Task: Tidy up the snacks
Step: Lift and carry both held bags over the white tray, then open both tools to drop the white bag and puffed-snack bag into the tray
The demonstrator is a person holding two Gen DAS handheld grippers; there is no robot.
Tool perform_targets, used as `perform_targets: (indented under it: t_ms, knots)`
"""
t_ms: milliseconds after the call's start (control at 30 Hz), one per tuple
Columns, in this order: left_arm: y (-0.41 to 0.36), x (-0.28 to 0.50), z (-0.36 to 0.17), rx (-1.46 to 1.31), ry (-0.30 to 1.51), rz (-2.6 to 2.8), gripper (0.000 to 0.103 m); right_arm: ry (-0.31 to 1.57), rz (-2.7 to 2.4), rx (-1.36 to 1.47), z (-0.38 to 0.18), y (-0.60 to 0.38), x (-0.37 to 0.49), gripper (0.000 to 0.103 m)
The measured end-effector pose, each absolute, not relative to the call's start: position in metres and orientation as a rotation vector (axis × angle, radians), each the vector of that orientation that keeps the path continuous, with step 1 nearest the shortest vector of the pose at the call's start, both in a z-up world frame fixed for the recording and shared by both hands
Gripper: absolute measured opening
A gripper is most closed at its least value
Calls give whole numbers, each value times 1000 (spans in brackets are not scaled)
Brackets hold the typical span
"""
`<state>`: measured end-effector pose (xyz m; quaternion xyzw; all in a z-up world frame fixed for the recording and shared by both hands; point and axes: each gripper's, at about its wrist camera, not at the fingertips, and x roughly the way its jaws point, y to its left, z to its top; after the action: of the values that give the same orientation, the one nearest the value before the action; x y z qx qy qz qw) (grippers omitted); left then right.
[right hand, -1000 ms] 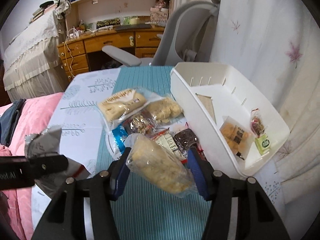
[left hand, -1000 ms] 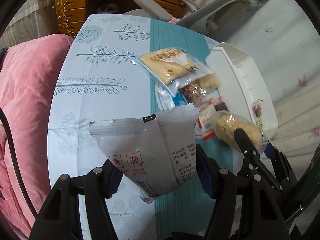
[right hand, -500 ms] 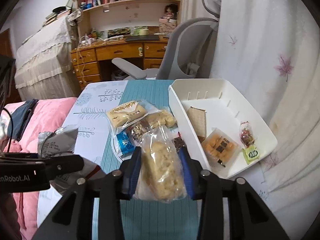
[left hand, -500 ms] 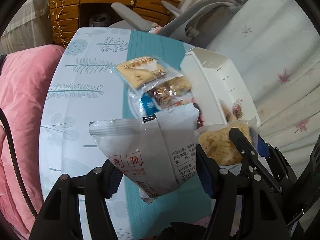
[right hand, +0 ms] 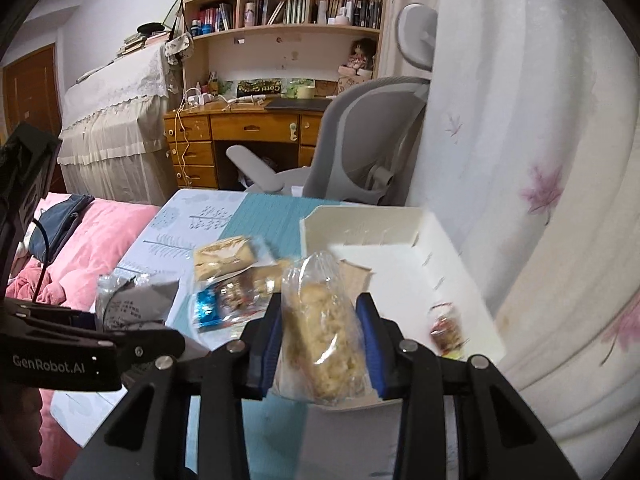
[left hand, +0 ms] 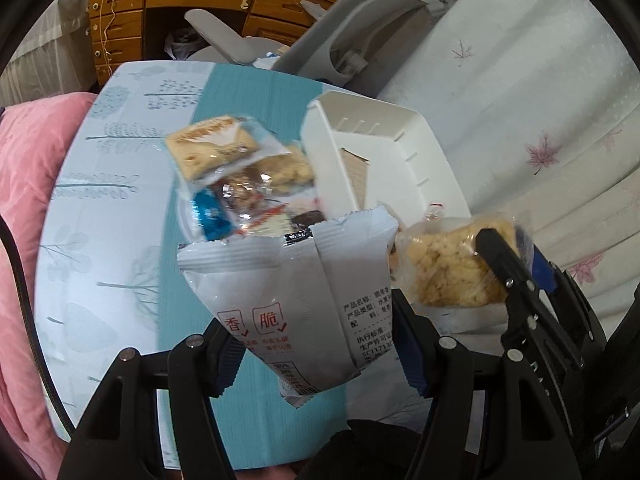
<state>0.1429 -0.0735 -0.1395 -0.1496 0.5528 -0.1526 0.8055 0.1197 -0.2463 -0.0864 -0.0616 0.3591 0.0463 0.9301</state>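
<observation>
Lifted off the table, rice cake [right hand: 320, 344] sits clamped between right tongs [right hand: 320, 340].

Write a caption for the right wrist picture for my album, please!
Right gripper holding a clear-wrapped rice cake over the table, beside the white bin.

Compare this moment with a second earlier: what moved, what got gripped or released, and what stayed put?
The right gripper closed on the clear-wrapped puffed rice cake and lifted it off the teal table runner, toward the white plastic bin. The left gripper rose too, keeping its grip on the grey foil snack packet. The snack pile and bin stayed put.
</observation>
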Motion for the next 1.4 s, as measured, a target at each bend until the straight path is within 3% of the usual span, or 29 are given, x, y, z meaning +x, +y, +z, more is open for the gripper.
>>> perform_targets:
  t_ms: [733,833,900,1000,1100,1400]
  knots:
    - [-208,183,-154,-299,1215,-319,64,733,90,-155,-87,-373,177,37]
    - [-213,187,-155,-304,1217,-315,66,751,90,-148,-91,-381,181,39]
    - [-214,188,-156,-321,1216,-322,73,769,93,-148,-93,-384,183,40]
    - [-213,187,-156,-340,1210,-332,85,781,74,-145,-96,-387,185,50]
    - [-211,185,-156,-339,1213,-323,86,781,71,-126,-97,-389,184,57]
    - [-189,170,-159,-354,1222,-292,86,859,68,-35,-110,-391,182,58]
